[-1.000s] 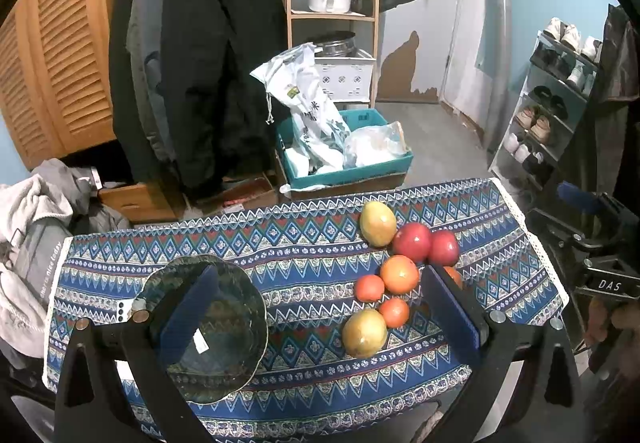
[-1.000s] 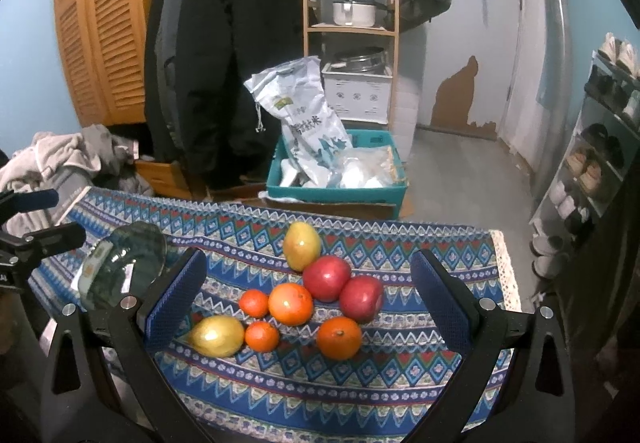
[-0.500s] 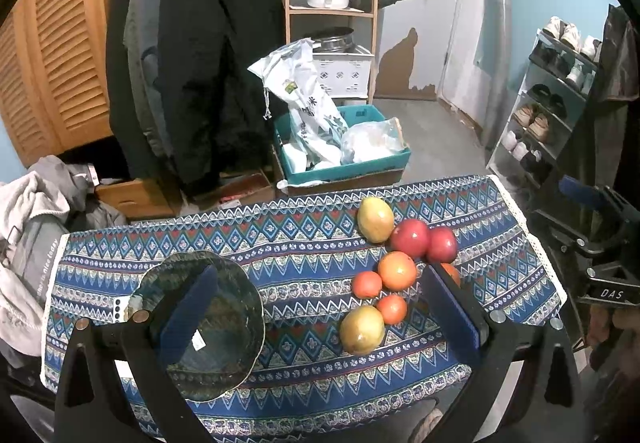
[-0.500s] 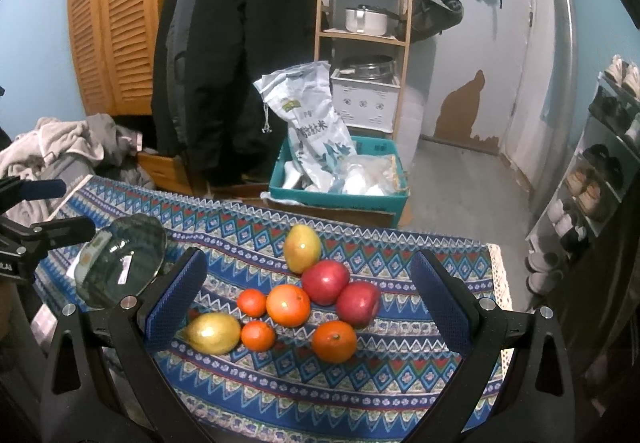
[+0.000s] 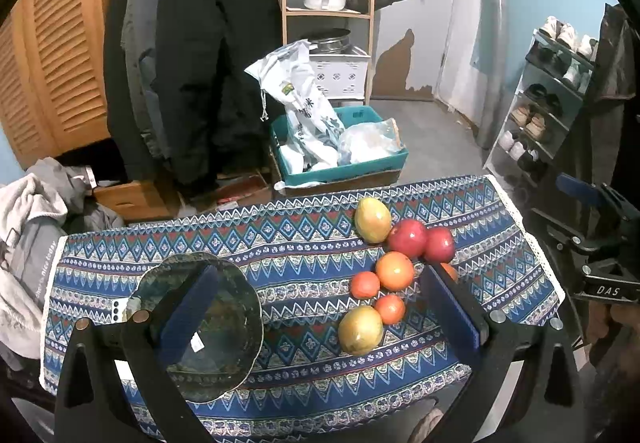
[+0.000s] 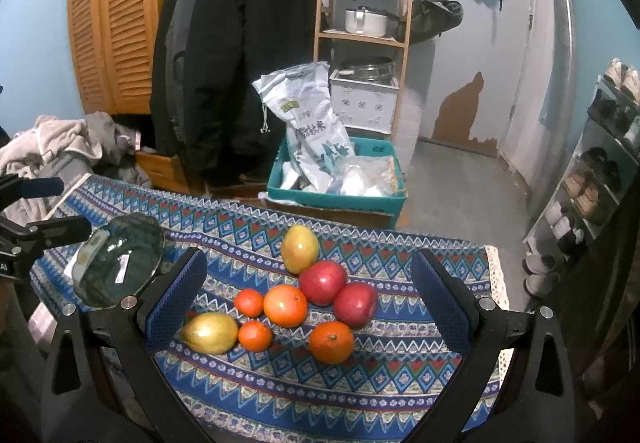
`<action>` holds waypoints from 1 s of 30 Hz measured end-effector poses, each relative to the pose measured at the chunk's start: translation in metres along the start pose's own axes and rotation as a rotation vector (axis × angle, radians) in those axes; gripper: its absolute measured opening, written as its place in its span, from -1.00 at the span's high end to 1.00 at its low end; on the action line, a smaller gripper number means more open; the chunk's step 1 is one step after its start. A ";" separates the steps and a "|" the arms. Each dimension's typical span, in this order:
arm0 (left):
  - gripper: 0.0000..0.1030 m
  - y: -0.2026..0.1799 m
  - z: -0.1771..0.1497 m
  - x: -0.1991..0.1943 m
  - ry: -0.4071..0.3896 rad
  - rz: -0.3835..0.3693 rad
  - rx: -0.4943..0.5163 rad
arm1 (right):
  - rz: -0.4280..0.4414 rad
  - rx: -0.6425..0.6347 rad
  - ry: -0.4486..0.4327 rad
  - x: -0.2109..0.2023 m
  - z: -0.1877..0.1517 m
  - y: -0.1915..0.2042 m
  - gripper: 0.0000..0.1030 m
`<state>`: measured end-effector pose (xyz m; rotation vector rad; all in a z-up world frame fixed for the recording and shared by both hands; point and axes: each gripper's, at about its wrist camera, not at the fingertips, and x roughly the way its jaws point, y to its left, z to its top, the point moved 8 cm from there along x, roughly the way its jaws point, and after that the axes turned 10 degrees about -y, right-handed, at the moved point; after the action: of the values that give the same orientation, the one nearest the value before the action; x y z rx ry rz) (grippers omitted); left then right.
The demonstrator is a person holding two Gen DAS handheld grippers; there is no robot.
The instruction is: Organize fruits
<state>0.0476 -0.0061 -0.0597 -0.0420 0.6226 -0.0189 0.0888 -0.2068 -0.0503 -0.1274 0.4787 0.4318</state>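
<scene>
Hanging wide and empty, both tongs (image 5: 316, 307) (image 6: 308, 295) have barely moved, so all fruits still wait beside the glass bowl (image 5: 224, 331).

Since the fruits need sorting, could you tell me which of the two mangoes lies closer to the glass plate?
The nearer mango, at the cluster's front-left corner beside a small orange; the far mango sits behind the apples, farther from the glass plate.

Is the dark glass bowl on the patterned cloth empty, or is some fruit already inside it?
Empty. The glass bowl shows only a sticker inside, and all the fruit, such as the nearest mango, lies on the cloth.
</scene>
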 end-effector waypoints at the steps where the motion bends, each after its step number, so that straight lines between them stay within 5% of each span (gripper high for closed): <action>1: -0.99 0.000 0.000 0.000 0.001 -0.002 -0.002 | -0.002 -0.002 0.000 0.000 0.000 0.000 -0.94; 18: -0.99 0.001 -0.004 0.009 0.019 -0.002 0.006 | 0.008 -0.008 0.031 0.005 -0.005 -0.001 -0.94; 30: -0.99 -0.010 -0.023 0.039 0.109 -0.036 0.010 | -0.003 0.023 0.102 0.023 -0.024 -0.011 -0.94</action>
<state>0.0655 -0.0181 -0.1009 -0.0427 0.7308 -0.0594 0.1020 -0.2132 -0.0822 -0.1288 0.5833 0.4179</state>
